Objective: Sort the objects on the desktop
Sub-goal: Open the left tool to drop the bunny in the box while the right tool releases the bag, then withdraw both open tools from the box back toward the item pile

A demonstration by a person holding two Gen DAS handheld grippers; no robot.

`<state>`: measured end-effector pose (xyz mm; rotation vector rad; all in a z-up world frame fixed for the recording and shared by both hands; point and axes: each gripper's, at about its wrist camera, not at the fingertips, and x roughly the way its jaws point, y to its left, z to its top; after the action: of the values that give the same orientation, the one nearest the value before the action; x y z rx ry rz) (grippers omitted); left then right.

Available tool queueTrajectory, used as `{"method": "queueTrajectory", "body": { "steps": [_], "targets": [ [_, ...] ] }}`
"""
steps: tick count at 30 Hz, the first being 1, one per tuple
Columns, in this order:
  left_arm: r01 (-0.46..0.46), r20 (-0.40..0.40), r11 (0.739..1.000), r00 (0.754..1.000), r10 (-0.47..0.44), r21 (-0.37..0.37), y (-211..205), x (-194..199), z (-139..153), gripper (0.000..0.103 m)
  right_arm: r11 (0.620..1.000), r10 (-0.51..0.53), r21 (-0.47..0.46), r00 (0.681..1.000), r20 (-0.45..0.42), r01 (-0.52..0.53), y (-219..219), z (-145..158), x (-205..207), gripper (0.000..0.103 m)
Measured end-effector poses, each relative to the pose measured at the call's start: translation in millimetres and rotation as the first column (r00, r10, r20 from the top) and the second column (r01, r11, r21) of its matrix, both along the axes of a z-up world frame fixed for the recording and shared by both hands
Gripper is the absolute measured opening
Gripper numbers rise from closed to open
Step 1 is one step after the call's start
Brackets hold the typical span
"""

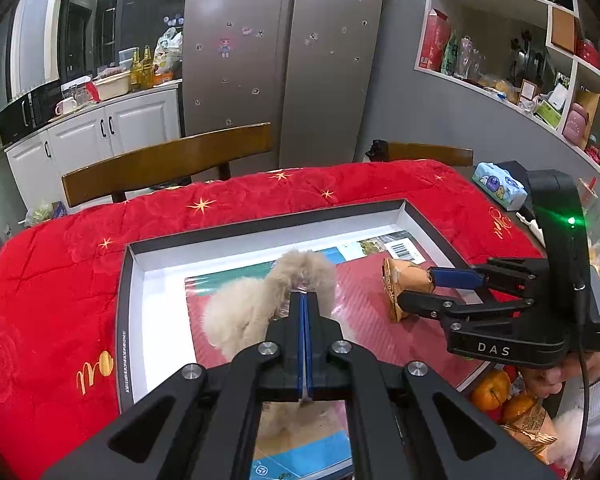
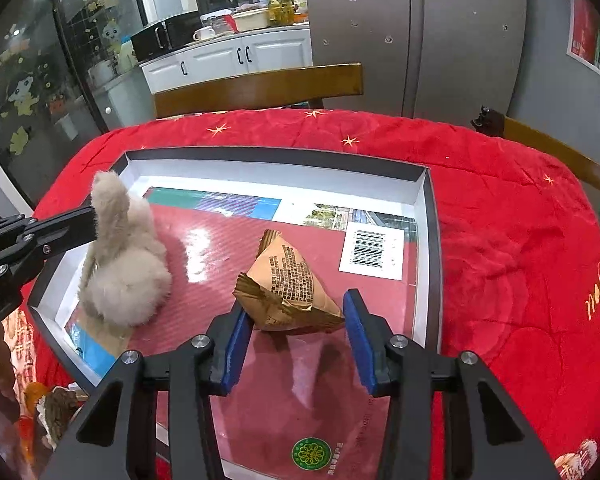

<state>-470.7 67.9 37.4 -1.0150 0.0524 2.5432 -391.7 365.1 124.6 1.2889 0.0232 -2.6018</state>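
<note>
In the left wrist view, the left gripper (image 1: 305,300) has its blue-padded fingers pressed together, pinching the upper part of a fluffy beige toy (image 1: 236,312). The toy sits inside a shallow box (image 1: 268,222) with a dark rim and white inner walls, toward the box's near left part, resting on the glossy red card that lines the box floor. To the right of the toy, also inside the box, lies a brown paper packet (image 1: 402,286). The right gripper (image 1: 418,290) reaches in from the right side of the box, its two fingers set above and below the packet's near end; from this angle I cannot tell whether they touch it. The box lies on a red quilted cloth (image 1: 60,280) with gold stars. Beyond the box's right far corner is a blue tissue pack (image 1: 498,186), and past the box's near right corner are oranges (image 1: 490,392).

In the right wrist view, the right gripper (image 2: 296,330) has its fingers spread apart, one on each side of the brown paper packet (image 2: 292,284). The left pad (image 2: 236,344) is at the packet's crimped corner and the right pad (image 2: 358,338) is just beside its other end, with the packet lying on the red card in the middle of the box (image 2: 428,208). The fluffy toy (image 2: 124,268) stands upright near the box's left wall, and the left gripper (image 2: 94,220) comes in from the left, closed on the toy's upper part. A barcode label (image 2: 374,250) shows on the card to the right of the packet, toward the box's right wall.
</note>
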Motion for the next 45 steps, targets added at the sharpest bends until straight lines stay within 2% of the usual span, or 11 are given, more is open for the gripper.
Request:
{"method": "queueTrajectory", "body": {
  "steps": [8,9,11,13,14,16,18,20,21,31,45],
  "targets": [
    [-0.020,0.024,0.999,1.000,0.021,-0.030,1,0,0,0.001,1.000,0.026,0.008,0.999,-0.044,-0.026,-4,7,7,0.045],
    [-0.020,0.026,0.999,0.999,0.021,-0.037,1,0,0,0.006,1.000,0.030,0.006,0.998,-0.046,-0.030,-4,7,7,0.045],
    [-0.016,0.029,0.999,0.999,0.017,-0.042,2,1,0,0.031,1.000,0.025,0.007,0.999,-0.046,-0.025,-4,8,7,0.051],
    [0.004,0.032,0.998,0.999,-0.002,-0.060,4,3,4,0.091,1.000,0.021,-0.003,0.999,-0.045,-0.021,-3,9,7,0.063],
    [0.008,0.024,0.997,1.000,-0.006,-0.072,6,5,5,0.101,1.000,0.019,-0.006,0.999,-0.049,-0.020,-2,10,8,0.062],
    [-0.002,-0.027,0.994,1.000,-0.001,-0.108,8,11,12,0.103,1.000,0.024,0.012,0.997,-0.067,-0.023,-2,15,11,0.062],
    [-0.017,-0.053,0.991,0.999,0.010,-0.132,8,14,18,0.103,0.999,0.031,0.013,0.995,-0.092,-0.030,0,23,15,0.072],
    [-0.028,-0.061,0.992,0.998,0.021,-0.122,4,14,23,0.103,0.999,0.034,-0.010,0.994,-0.106,-0.036,3,30,18,0.098],
    [-0.031,-0.062,0.994,0.998,0.024,-0.107,1,14,26,0.103,0.999,0.032,-0.030,0.992,-0.120,-0.036,5,35,19,0.103],
    [-0.069,-0.048,0.996,0.997,0.067,-0.049,-22,9,36,0.103,0.997,0.016,-0.068,0.984,-0.179,-0.028,10,57,26,0.103],
    [-0.042,-0.142,0.999,0.989,0.041,-0.007,-26,46,82,0.103,0.990,0.008,-0.131,0.962,-0.274,-0.045,9,102,53,0.103]
  ]
}}
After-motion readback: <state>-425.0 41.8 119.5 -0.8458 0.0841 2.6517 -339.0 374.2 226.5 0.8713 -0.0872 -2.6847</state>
